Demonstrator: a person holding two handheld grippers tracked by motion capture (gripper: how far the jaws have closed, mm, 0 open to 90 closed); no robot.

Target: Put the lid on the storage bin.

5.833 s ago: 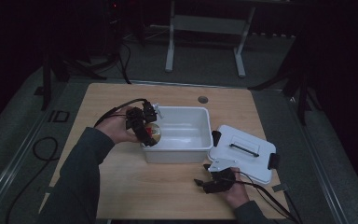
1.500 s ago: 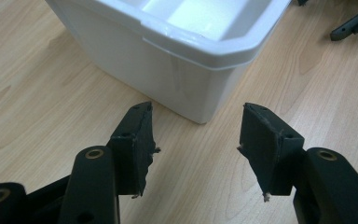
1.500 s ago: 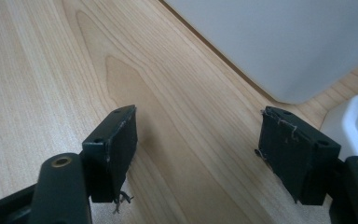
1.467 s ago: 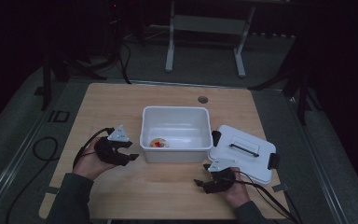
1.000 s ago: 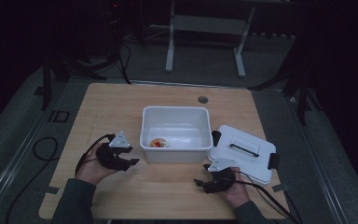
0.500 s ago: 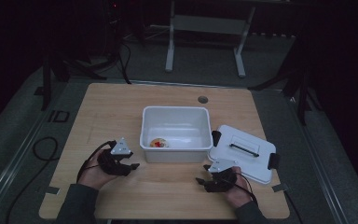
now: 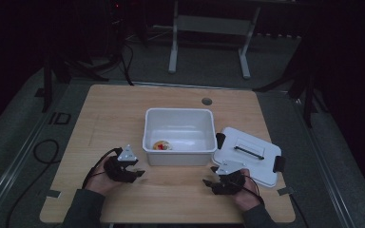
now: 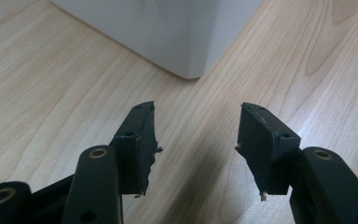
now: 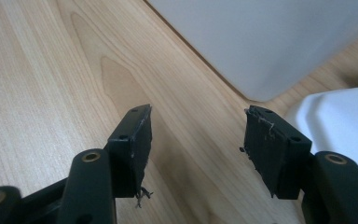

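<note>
Judging by the layout, loading looked done: small red-orange item (image 7: 161,145) sat in the bin (image 7: 179,117), frame centre. Lid (image 7: 247,154) lay off, right of the bin, so closing remained. Left gripper (image 7: 139,173) and right gripper (image 7: 205,182) each rested low on the table (image 7: 114,114), jaws parted, empty; the right's had just been closing. The item was too small to identify.
</note>
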